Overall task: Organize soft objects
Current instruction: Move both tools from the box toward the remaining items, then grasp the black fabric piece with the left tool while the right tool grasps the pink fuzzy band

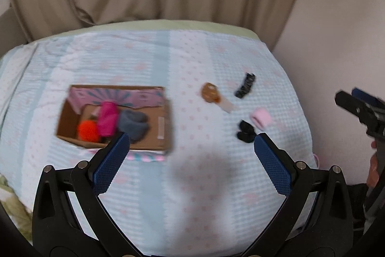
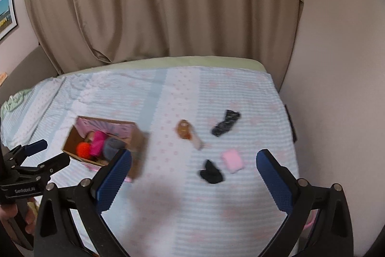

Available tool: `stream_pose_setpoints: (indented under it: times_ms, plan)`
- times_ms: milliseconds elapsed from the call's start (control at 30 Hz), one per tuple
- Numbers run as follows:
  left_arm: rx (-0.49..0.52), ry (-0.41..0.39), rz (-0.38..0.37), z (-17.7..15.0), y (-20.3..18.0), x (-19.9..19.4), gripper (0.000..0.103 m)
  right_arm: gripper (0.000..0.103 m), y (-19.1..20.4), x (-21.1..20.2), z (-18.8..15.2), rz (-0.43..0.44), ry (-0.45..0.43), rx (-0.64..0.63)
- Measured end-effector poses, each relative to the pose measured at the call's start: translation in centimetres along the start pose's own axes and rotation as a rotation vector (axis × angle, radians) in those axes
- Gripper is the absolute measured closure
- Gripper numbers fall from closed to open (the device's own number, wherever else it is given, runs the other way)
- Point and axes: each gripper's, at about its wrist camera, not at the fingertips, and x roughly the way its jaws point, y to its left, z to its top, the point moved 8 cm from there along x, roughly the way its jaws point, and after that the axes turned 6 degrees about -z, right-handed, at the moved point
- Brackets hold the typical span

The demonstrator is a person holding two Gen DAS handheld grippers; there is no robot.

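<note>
Both grippers, left (image 1: 190,143) and right (image 2: 193,160), hover spread wide and empty above the bed (image 2: 168,196). A cardboard box (image 1: 166,124) holds rolled socks (image 1: 107,118); a pink sock (image 2: 232,159) lies near the right gripper.

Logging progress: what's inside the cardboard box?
In the cardboard box: an orange fuzzy ball, a magenta roll and a grey roll. The left gripper's finger hides the box's near corner; anything beneath the items can't be seen.
</note>
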Motion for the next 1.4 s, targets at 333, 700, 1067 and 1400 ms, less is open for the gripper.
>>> stream_pose_setpoints:
  times_ms: [333,700,1067,1400]
  plan:
    - [0.143,0.047,-0.094,-2.3,-9.0,11.3,0.000,0.000,-7.8,7.7,-0.7,0.008,0.035,-0.097]
    - [0.253,0.147,-0.155,-7.3,-12.5,27.3,0.002,0.010,-9.4,22.0,-7.0,0.063,0.124,-0.222]
    - [0.310,0.195,-0.145,-9.0,-13.5,34.4,0.022,0.025,-8.7,30.6,-11.0,0.137,0.198,-0.283]
    - [0.366,0.198,-0.165,-8.9,-14.3,34.4,0.062,0.058,-7.3,32.6,-11.6,0.181,0.218,-0.330]
